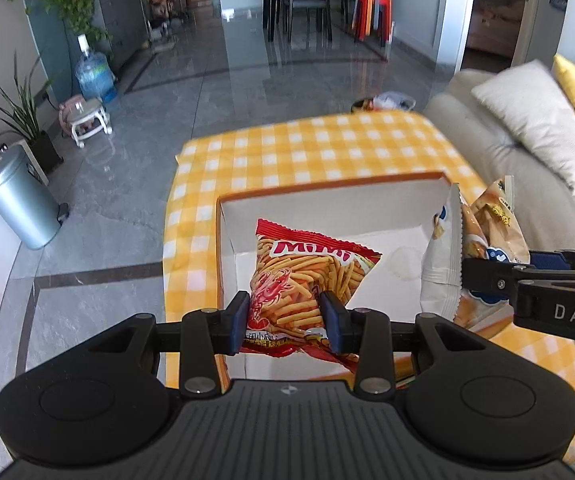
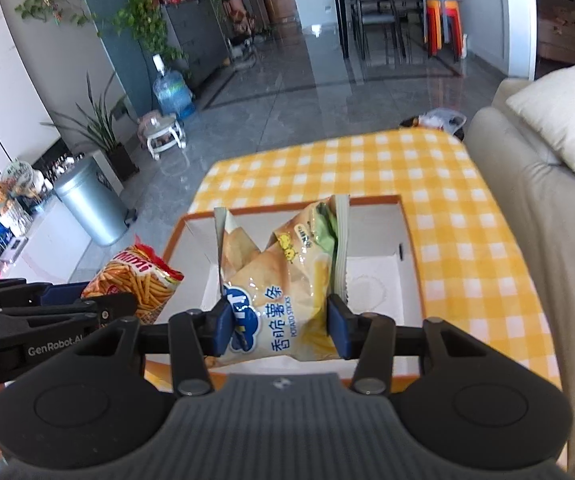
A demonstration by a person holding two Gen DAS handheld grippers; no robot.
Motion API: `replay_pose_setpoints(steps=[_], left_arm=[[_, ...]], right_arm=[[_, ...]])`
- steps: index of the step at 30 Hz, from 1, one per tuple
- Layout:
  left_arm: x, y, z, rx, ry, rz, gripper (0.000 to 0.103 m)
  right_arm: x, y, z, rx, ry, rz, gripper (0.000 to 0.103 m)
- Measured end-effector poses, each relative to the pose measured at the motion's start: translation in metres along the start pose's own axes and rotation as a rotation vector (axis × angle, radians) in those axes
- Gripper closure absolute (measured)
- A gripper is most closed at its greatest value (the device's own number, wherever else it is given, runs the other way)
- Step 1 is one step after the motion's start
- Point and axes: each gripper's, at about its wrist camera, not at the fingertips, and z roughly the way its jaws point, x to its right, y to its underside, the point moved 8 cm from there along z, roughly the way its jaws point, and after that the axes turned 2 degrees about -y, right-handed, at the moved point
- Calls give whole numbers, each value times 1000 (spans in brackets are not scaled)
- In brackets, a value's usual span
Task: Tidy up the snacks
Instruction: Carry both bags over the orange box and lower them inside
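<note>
Your left gripper (image 1: pixel 284 316) clenches the red Mimi bag (image 1: pixel 307 276), your right gripper (image 2: pixel 281 328) the potato sticks bag (image 2: pixel 283 276), both above the open box (image 1: pixel 327 192). Both bags are slick and puffy: release high and they may bounce out onto the counter (image 1: pixel 307 148), or the grippers may collide.

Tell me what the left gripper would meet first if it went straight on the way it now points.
Probably the white floor of the open box: the left gripper, shut on the red Mimi bag, points down into it. Depth is unclear.

Left tool (image 1: pixel 285 316) clamped; right tool (image 2: pixel 281 326) clamped; both level, side by side.
</note>
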Motion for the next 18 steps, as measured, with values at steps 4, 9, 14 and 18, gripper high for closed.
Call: replay_pose_setpoints(steps=[4, 9, 14, 18], left_arm=[[0, 3, 33, -75, 10, 15, 60], [5, 12, 66, -163, -2, 87, 60], [12, 24, 87, -223, -5, 162, 60], [20, 30, 97, -251, -2, 207, 60]], right_arm=[[4, 1, 41, -78, 10, 5, 57], [10, 6, 92, -205, 20, 0, 57], [18, 19, 129, -316, 28, -14, 57], [23, 33, 149, -389, 30, 10, 57]])
